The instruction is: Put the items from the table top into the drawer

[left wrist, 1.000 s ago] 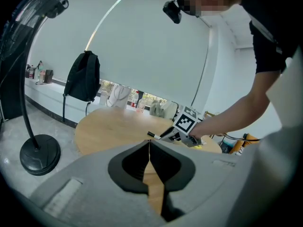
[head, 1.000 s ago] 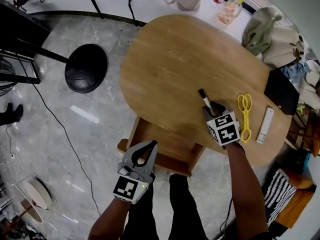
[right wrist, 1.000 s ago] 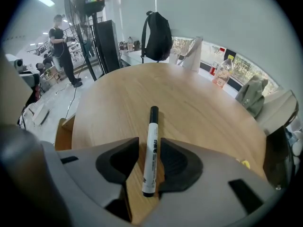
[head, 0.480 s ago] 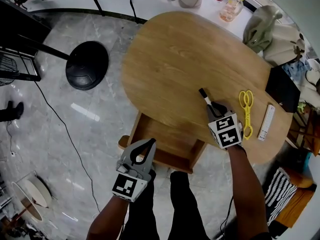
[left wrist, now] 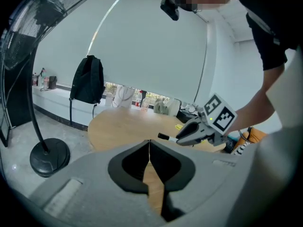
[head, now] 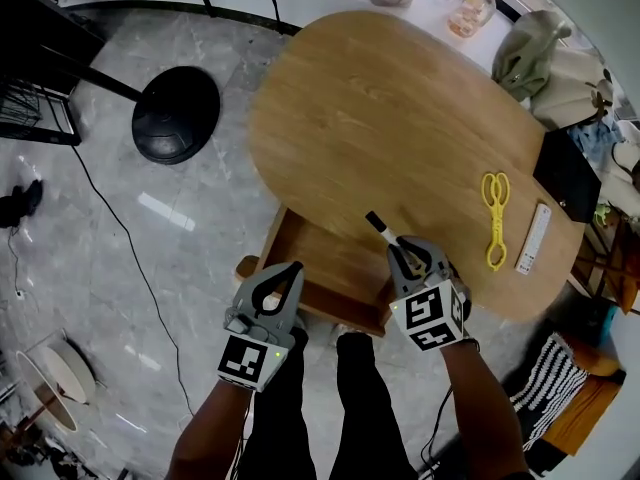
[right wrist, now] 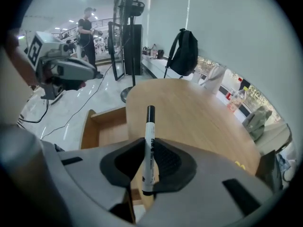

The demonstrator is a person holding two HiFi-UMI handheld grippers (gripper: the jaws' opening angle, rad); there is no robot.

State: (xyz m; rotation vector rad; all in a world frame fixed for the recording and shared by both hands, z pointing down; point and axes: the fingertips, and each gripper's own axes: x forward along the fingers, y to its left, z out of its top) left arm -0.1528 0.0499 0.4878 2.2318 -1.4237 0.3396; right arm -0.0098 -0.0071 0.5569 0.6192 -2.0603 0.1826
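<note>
Matt wood-grain table (head: 380, 108) and drawer (head: 315, 268); glossy marbled floor (head: 120, 238); smooth white plastic marker (right wrist: 148, 150); yellow plastic tongs (head: 495, 226).

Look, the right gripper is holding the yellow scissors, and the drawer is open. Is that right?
Not quite. The right gripper holds a pen, not the yellow scissors; those lie on the table. The right gripper view shows the pen clamped between its jaws. The drawer is open, as you said.
</note>
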